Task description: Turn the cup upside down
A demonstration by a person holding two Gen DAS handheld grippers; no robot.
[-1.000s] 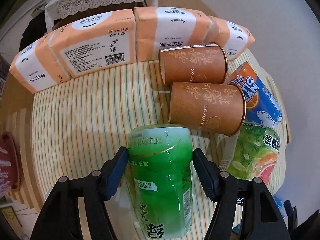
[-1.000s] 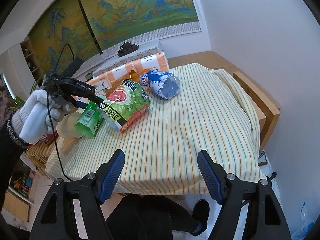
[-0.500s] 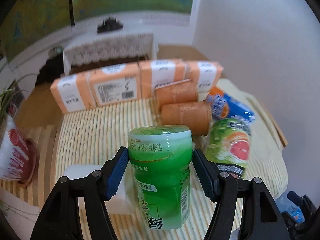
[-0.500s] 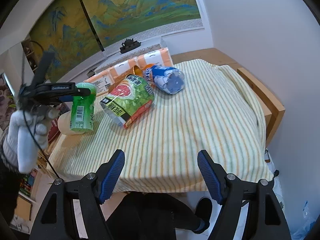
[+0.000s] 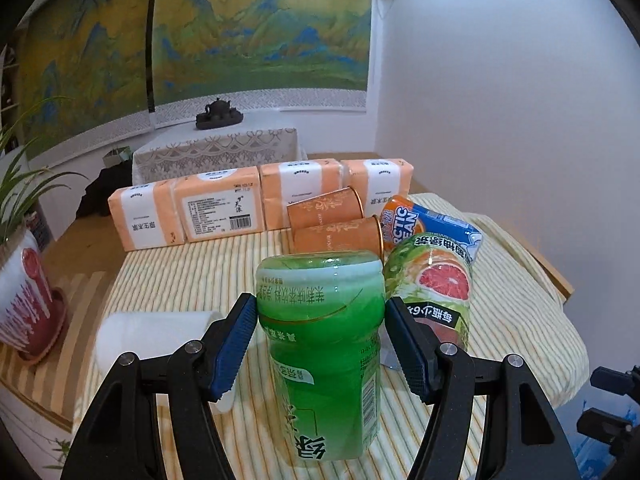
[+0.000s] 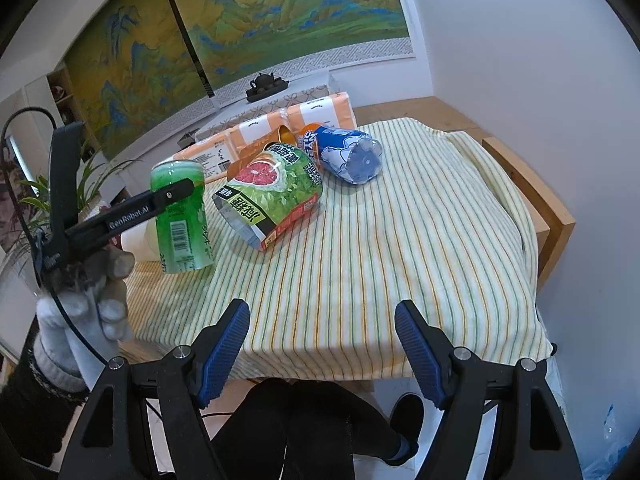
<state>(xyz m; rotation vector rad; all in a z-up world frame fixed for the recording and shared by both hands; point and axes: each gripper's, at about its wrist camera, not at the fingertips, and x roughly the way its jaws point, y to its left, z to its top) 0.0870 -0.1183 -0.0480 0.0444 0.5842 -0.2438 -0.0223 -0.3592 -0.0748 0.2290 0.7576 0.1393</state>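
Left gripper (image 5: 320, 338) clamped on green cup (image 5: 324, 356), pads pressed to both sides of its upper half. Label text read inverted, closed end up, so cup looked already flipped, held upright with a slight tilt. Whether its base touched the striped cloth (image 5: 192, 280) could not be told; right wrist view suggested it sat at or just above it. Right gripper (image 6: 322, 350) idle, fingers wide apart, nothing between them, near table edge. Grapefruit cup (image 5: 430, 280) lay on its side just right of the right finger, white roll (image 5: 160, 334) left of the left finger. Judged step: set down. Best to level cup, lower straight, open only once rim seats flat, avoid nudging grapefruit cup.
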